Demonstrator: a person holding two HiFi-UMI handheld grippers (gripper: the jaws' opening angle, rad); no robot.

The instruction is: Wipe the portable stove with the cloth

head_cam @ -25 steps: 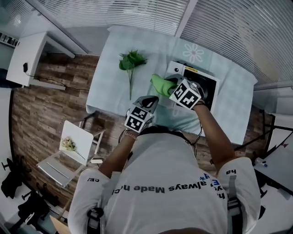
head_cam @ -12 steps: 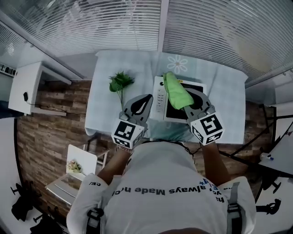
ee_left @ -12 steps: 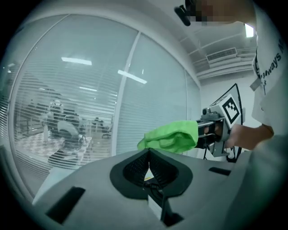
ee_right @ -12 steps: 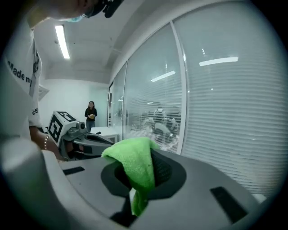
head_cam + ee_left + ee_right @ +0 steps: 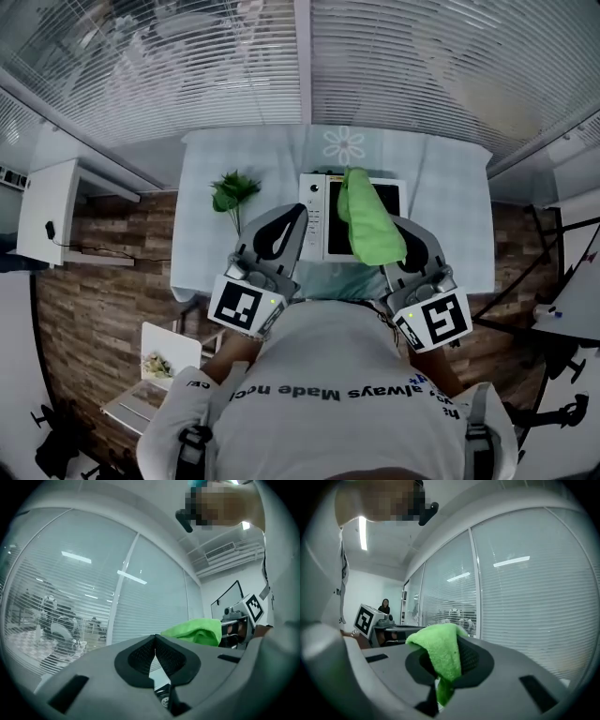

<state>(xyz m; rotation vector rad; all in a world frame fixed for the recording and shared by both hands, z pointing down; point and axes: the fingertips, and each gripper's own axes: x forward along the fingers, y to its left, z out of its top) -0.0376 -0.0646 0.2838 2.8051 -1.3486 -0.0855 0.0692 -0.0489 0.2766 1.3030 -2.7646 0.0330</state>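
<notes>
Your right tool (image 5: 440, 672) is clamped on the cloth (image 5: 370, 225), a bright green, nubbly terry piece. One fold bunches up between the dark ribbed pads, a short tail hangs below them, and the rest flops forward in a soft, thick fold. Your left tool (image 5: 154, 638) has its jaws pressed together with nothing between them, the meshed black pads meeting in a point. You hold both tools close in front of your chest, near the tabletop's (image 5: 441, 197) front edge, their smooth grey shells angled forward toward the slatted blinds (image 5: 187, 66) and their marker cubes nearest you. From the head view the cloth hangs over the portable stove (image 5: 317, 202), covering part of its middle. The stove is a flat white rectangle with a dark top panel and a row of small controls down its left side, and it sits at the centre of the tabletop. The tabletop wears a pale, faintly checked cover with a daisy motif. A leafy green sprig (image 5: 231, 190) lies left of the stove.
</notes>
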